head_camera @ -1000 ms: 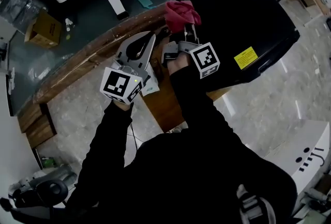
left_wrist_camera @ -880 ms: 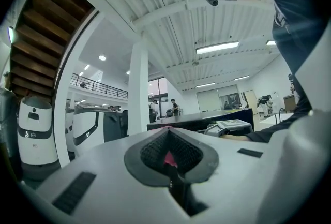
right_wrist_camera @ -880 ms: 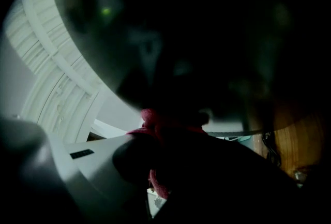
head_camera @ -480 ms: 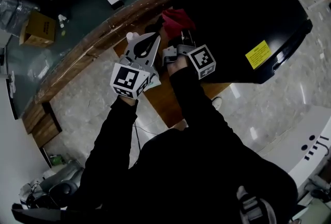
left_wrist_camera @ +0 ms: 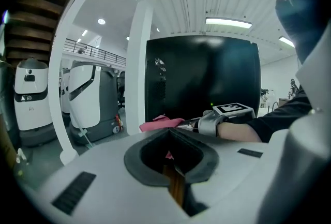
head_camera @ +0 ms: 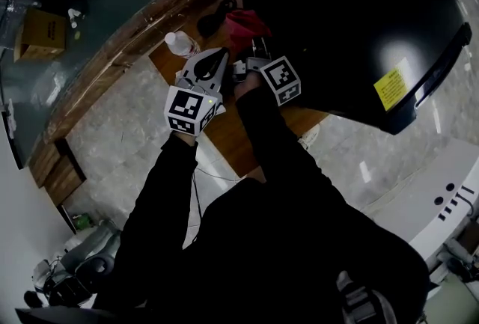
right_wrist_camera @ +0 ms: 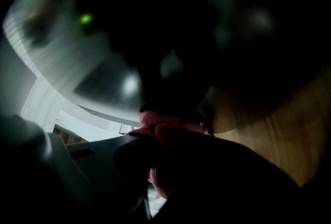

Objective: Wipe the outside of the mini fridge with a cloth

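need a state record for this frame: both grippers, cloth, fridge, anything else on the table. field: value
left gripper: jaws together, empty, beside the right one above the wooden table
right gripper: shut on cloth
cloth: pink-red, bunched, at the low edge of the fridge's side
mini fridge: black, glossy, yellow label on its side
contact: cloth looks pressed to the fridge, not certain
other: clear plastic bottle on the table, left of the cloth
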